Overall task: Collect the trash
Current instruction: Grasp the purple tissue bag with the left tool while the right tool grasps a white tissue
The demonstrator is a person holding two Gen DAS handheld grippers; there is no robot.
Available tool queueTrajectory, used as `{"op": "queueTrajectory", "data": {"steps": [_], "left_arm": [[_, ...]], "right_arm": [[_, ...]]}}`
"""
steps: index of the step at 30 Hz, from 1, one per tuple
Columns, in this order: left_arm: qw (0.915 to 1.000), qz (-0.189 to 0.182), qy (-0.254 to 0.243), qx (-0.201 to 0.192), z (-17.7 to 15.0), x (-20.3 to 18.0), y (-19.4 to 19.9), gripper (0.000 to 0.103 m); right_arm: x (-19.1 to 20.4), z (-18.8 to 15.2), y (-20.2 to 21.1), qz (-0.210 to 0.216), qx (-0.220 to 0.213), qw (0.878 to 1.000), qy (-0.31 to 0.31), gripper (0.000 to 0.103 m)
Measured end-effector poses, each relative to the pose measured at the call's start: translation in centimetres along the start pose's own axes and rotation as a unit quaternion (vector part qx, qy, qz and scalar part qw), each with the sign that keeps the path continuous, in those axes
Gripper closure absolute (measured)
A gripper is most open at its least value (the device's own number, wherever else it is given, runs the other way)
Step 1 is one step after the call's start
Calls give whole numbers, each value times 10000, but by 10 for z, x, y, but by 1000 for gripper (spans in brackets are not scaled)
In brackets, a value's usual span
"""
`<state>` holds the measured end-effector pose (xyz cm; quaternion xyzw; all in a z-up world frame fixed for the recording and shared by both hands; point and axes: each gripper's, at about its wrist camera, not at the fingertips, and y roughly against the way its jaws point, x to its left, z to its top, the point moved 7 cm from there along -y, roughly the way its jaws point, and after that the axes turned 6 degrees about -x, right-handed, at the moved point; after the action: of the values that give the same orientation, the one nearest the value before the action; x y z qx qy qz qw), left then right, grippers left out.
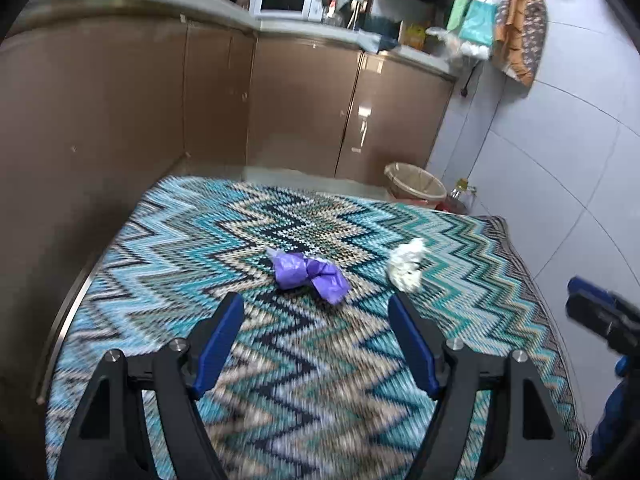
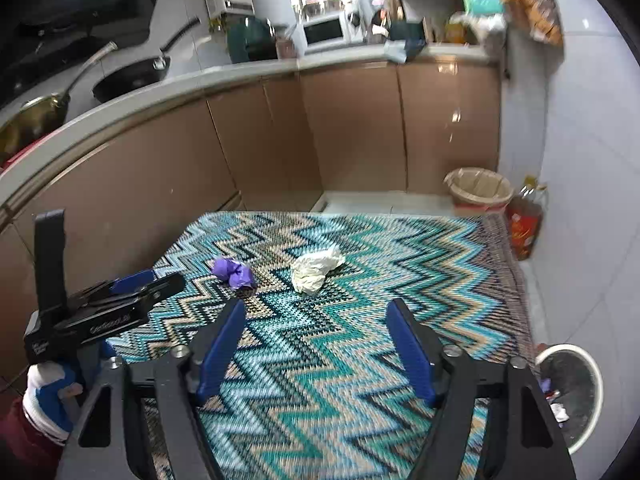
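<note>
A crumpled purple plastic scrap [image 1: 308, 274] lies on the zigzag-patterned cloth [image 1: 280, 360], just ahead of my open, empty left gripper [image 1: 316, 304]. A crumpled white paper wad [image 1: 406, 266] lies to its right. In the right wrist view the purple scrap [image 2: 234, 274] and the white wad [image 2: 316, 268] lie ahead and left of my open, empty right gripper [image 2: 316, 310]. The left gripper [image 2: 132, 280] shows there from the side, at the left.
A white bin [image 2: 580, 392] with trash inside stands low at the right edge of the cloth. A lined bin [image 2: 478, 192] and an oil bottle [image 2: 526, 224] stand by the far wall. Brown cabinets [image 1: 200, 92] run along the left and back.
</note>
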<state>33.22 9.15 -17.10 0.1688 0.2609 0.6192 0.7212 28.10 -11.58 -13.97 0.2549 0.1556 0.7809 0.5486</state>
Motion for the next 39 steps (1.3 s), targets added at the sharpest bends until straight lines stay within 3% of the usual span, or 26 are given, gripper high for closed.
{"op": "queueTrajectory", "data": {"steps": [7,10,15,23,26,28,32,39], "left_arm": [[9994,-2,194,279,12,12,-71,30],[9992,-3,185,367,8,13,-88,36],[9980,-131,382,477,-2,19,-103,51],[9977,-322,473,368,-3,20,-102,54],[9975,-347,511,351,-3,22,-101,55],[9975,-336,514,339,-4,22,-99,55],[9989,-251,344,205,-2,16,-89,56],[9993,-354,142,13,0,-7,-47,56]], "right_arm": [[-1,-1,-69,175,374,9991,35,37],[0,3,-92,212,441,9988,63,37],[0,2,-131,287,605,9978,7,39],[1,-10,-171,408,907,9950,-63,58],[1,-13,-175,449,912,9948,-77,78],[2,-10,-171,462,822,9955,-70,85],[-2,-5,-155,458,654,9967,-132,88],[2,-2,-91,460,417,9981,-17,88]]}}
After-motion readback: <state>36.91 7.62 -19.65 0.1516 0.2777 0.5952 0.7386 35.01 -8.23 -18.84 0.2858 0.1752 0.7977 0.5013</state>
